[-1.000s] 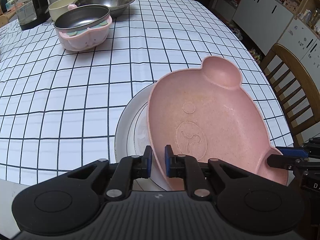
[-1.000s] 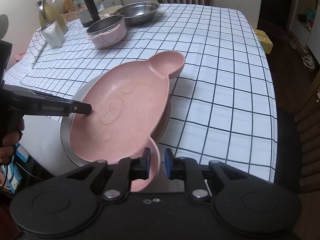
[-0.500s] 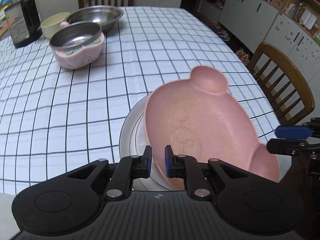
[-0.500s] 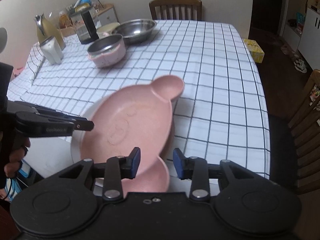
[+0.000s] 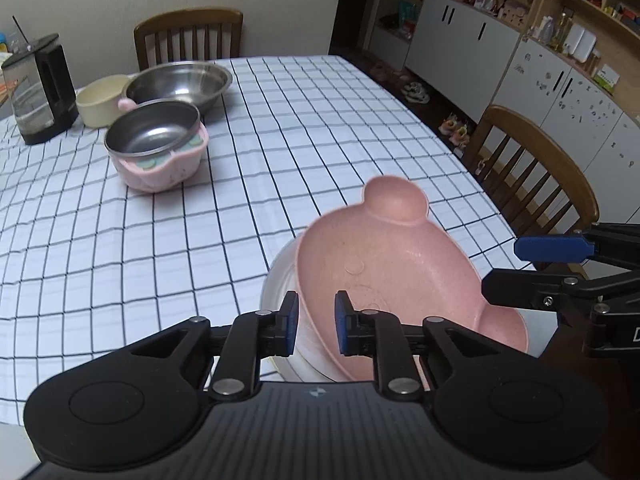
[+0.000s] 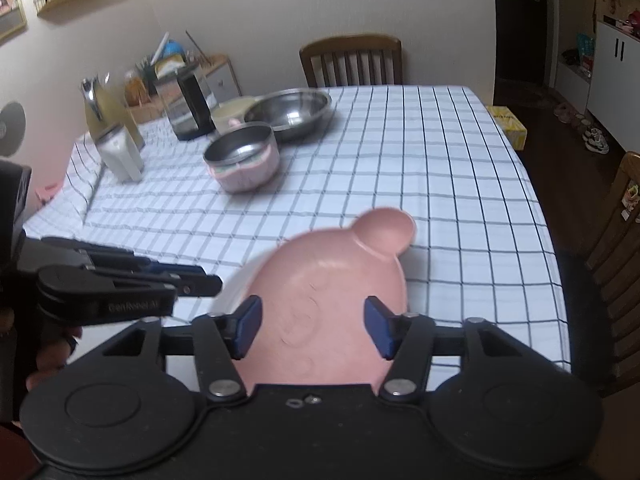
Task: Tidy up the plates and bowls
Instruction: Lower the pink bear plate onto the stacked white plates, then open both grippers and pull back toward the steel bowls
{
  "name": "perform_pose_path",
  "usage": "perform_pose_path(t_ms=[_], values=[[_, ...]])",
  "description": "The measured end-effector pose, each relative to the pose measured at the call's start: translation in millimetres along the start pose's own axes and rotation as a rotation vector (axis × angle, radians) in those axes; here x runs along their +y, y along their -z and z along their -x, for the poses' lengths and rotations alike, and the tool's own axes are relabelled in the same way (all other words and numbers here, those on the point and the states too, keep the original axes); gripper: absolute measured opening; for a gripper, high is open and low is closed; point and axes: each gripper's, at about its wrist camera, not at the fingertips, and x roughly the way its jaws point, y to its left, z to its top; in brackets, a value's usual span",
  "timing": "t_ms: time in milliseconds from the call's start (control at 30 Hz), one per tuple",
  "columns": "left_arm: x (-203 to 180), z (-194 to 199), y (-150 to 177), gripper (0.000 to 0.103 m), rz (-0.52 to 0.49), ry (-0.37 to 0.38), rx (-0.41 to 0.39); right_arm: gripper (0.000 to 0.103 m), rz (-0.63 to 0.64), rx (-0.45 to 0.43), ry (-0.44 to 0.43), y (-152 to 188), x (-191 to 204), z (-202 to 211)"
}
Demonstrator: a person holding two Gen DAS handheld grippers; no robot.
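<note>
**Now the pink plate hangs from the left tongs only**

Now the left tongs (image 5: 316,322) are clamped on the near-left rim of the pink bear-shaped plate (image 5: 396,276), one pad inside the rim and one outside. This plate is tilted up over the white plate (image 5: 280,280), which lies at the near edge of the bench (image 5: 280,140); whether the two plates touch, I cannot tell. The long axis of the pink plate runs from near to far, with one round ear (image 5: 394,200) pointing to the far side.

The right tongs (image 6: 312,328) stand wide apart, with the pink plate between and below the fingers, touching neither of them. So the left hand carries the plate alone, and it is the nearer one for the coming move.

Far left on the bench wait the pink bowl with a steel insert (image 5: 158,146), the large steel bowl (image 5: 180,82) and the cream bowl (image 5: 98,100). I judge that the pink plate has to travel far and left from its present place.
</note>
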Motion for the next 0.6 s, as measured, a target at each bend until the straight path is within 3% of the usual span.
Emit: perform_pose_path(t_ms=[100, 167, 200, 333, 433, 600], values=[[8.3, 9.6, -3.1, 0.033, -0.005, 0.007, -0.025, 0.069, -0.003, -0.035, 0.002, -5.5, 11.8, 2.5], [13.8, 18.3, -4.1, 0.050, -0.013, 0.008, -0.055, 0.077, -0.010, -0.054, 0.002, -8.8, 18.9, 3.0], [16.3, 22.0, -4.5, 0.054, -0.016, 0.007, -0.070, 0.077, -0.015, -0.062, 0.003, -10.3, 22.3, 3.4], [27.0, 38.7, -7.3, 0.059, -0.037, 0.027, -0.118, 0.083, -0.035, -0.082, -0.007, -14.8, 36.8, 2.1], [37.3, 50.3, -9.2, 0.071, -0.027, 0.031, -0.156, 0.086, -0.039, -0.102, -0.007, -19.7, 49.0, 1.0], [56.9, 70.0, -14.4, 0.079, -0.014, 0.023, -0.234, 0.098, -0.039, -0.156, 0.006, -30.2, 69.1, 2.6]])
